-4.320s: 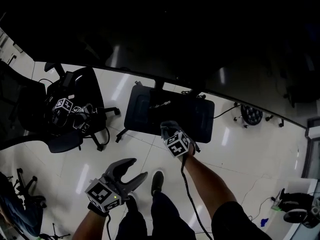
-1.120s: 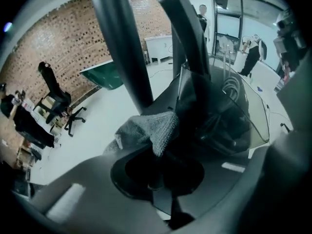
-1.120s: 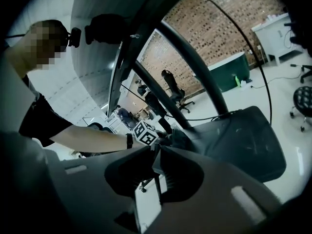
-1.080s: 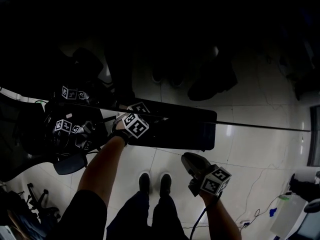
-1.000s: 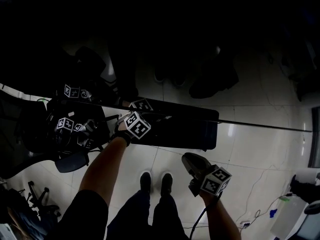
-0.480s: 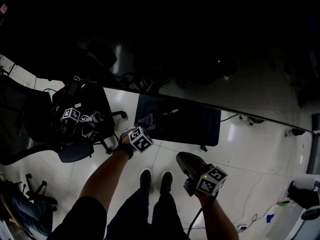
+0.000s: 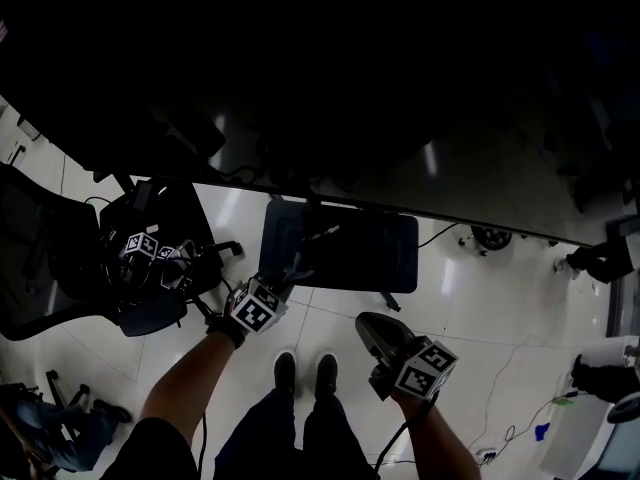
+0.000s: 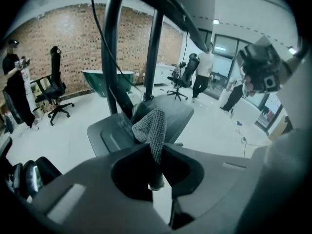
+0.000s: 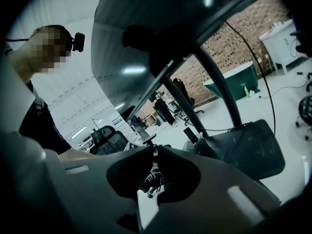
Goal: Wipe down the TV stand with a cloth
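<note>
1. The TV stand (image 7: pixel 345 250) has its dark base flat on the floor just ahead of your feet. Its long axis runs left to right across your view.
2. Your left gripper (image 8: pixel 157 153) is the nearer one, just off the base's near left corner. It is clamped tight on the cloth (image 8: pixel 152 123), which sticks out forward and down toward the slab.
3. Your right gripper (image 9: pixel 155 152) has its jaws together on nothing. It hangs off the near edge, to the right and a little farther back.
</note>
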The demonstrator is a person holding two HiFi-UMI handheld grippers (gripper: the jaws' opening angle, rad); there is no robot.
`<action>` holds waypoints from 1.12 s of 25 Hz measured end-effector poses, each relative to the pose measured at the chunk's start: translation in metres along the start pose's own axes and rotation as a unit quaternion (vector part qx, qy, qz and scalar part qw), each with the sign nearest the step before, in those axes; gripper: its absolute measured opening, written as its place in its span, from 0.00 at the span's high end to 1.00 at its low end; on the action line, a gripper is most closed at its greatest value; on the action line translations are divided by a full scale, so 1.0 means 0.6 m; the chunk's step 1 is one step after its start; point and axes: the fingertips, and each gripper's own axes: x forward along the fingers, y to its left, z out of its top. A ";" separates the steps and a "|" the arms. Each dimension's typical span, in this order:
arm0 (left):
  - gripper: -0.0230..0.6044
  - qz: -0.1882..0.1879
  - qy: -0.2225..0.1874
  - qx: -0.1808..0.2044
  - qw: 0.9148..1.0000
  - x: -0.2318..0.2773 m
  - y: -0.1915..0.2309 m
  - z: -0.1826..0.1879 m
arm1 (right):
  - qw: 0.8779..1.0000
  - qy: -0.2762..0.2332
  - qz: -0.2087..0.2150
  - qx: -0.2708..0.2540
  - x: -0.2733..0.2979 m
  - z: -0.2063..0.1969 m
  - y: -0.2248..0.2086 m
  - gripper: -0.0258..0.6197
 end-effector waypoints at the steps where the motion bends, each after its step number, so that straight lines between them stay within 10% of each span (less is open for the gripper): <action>1: 0.91 -0.004 -0.025 -0.005 1.000 -0.035 -0.017 0.020 | 1.000 -0.002 0.000 -0.002 -0.004 0.003 0.006 0.91; 11: 0.91 -0.036 -0.210 -0.069 0.975 -0.382 -0.214 0.144 | 0.999 -0.041 0.002 -0.017 -0.102 0.076 0.118 0.96; 28: 0.91 0.021 -0.282 -0.078 0.956 -0.640 -0.611 0.066 | 0.993 -0.030 0.057 -0.100 -0.425 -0.042 0.350 0.96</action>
